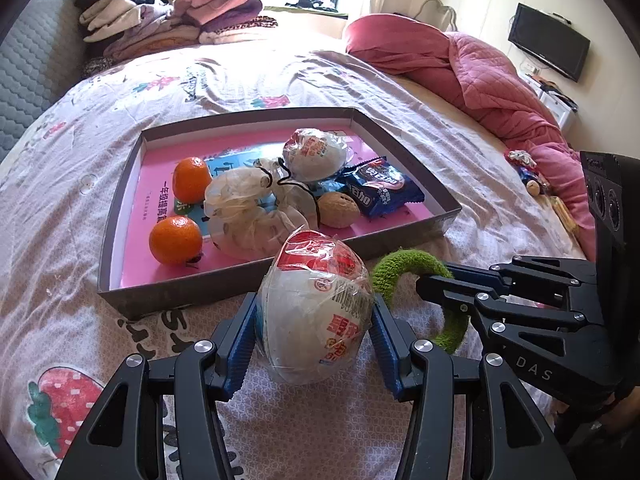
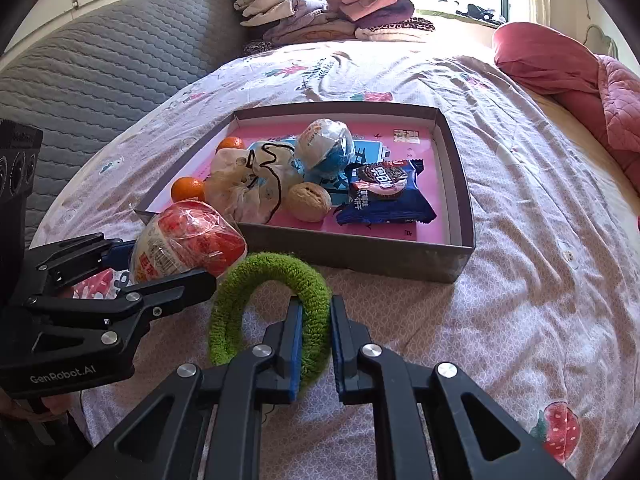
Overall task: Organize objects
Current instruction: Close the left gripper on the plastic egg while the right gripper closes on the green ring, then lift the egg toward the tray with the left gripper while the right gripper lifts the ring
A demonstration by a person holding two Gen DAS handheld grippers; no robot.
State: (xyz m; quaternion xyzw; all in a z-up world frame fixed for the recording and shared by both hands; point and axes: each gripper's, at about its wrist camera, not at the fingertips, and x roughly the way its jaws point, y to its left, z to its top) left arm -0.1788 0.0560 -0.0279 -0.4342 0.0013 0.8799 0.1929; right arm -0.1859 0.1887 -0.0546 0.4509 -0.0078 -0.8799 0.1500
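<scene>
Left gripper [image 1: 314, 344] is clamped on a wrapped egg-shaped snack [image 1: 316, 308] – blue pads pressed on both sides, held just in front of the tray's near wall, above the bedsheet [image 1: 320, 432].

Right gripper [image 2: 314, 344] is pinched on a green fuzzy ring [image 2: 272, 308], gripping its right side; the ring sits just in front of the tray, right beside the snack. Can't tell whether the ring touches the sheet.

Grey shallow tray [image 1: 248, 284] lies on the bed – pink printed sheet lining it. Inside:
- two oranges [image 1: 176, 240] at the left
- crumpled clear plastic bag [image 1: 248, 212] with a black tie, centre
- second wrapped egg snack [image 1: 316, 154] toward the back
- walnut [image 1: 338, 210] near the front
- blue cookie packet [image 1: 378, 186] at the right, touching the walnut

Folded clothes [image 1: 168, 12] are stacked at the far end of the bed, pink quilt [image 1: 480, 76] bunched at the right.
</scene>
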